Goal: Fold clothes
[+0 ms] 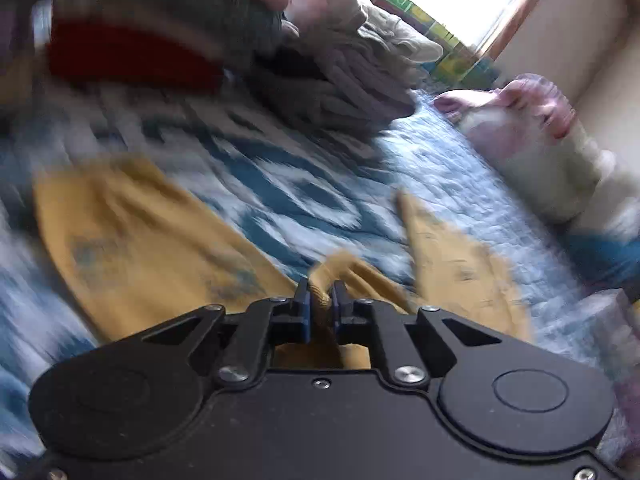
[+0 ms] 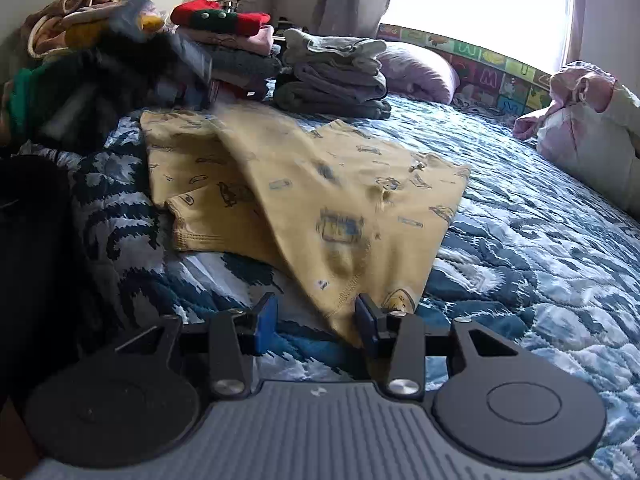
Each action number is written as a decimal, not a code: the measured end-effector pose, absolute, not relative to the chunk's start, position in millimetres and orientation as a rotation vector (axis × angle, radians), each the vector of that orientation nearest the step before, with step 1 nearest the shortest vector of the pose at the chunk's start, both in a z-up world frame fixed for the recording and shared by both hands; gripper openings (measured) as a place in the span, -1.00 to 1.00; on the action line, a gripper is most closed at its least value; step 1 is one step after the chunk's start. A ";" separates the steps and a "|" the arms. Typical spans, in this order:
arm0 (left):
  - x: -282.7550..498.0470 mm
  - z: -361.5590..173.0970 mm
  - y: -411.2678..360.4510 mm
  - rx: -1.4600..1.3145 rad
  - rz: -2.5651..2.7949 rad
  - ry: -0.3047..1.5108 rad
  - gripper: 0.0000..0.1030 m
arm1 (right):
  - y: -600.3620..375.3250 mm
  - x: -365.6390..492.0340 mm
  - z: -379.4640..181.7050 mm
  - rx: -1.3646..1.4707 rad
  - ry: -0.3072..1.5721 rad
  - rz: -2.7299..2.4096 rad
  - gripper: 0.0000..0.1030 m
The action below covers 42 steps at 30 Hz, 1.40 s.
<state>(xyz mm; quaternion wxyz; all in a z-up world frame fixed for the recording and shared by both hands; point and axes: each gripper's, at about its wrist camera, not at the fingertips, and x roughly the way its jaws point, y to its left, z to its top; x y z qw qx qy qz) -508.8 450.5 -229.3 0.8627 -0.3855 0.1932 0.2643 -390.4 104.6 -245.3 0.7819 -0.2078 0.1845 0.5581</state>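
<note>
Across the middle of the right wrist frame, a yellow printed garment [image 2: 304,184] lies partly folded on the blue patterned quilt [image 2: 520,240] of the bed. Right claw [image 2: 316,322] stands spread, its hem lying between the blue pads [image 2: 266,322]. Left claw [image 1: 320,306], at lower centre of the blurred left wrist frame, is pressed together, pinching a bunched fold of the garment. Stacks of folded clothes [image 2: 332,80] occupy the upper left, beside a lilac pillow [image 2: 420,70].
</note>
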 end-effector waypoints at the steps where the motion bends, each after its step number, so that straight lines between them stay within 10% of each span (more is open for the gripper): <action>1: -511.4 -222.4 448.8 -0.797 0.544 0.371 -0.86 | 104.8 -390.0 -245.7 -0.450 0.403 1.205 -0.15; 7: -512.4 -194.8 442.9 -0.752 0.365 0.157 -0.84 | 106.2 -387.9 -248.3 -0.455 0.432 1.207 -0.14; 11: -493.0 -227.8 446.6 -0.669 0.566 0.547 -0.86 | 106.9 -386.9 -249.5 -0.458 0.445 1.208 -0.14; 18: -486.6 -227.1 455.2 -0.736 0.586 0.529 -0.86 | 107.6 -386.7 -249.6 -0.460 0.443 1.208 -0.14; 24: -488.2 -181.7 442.3 -0.593 0.321 0.196 -0.85 | 108.4 -386.8 -250.1 -0.460 0.443 1.206 -0.12; 29: -477.5 -226.4 457.7 -0.558 0.559 0.541 -0.86 | 108.2 -384.2 -250.2 -0.452 0.454 1.214 -0.12; 42: -513.6 -228.8 474.5 -0.945 0.429 0.275 -0.86 | 109.0 -387.7 -247.8 -0.479 0.440 1.228 -0.12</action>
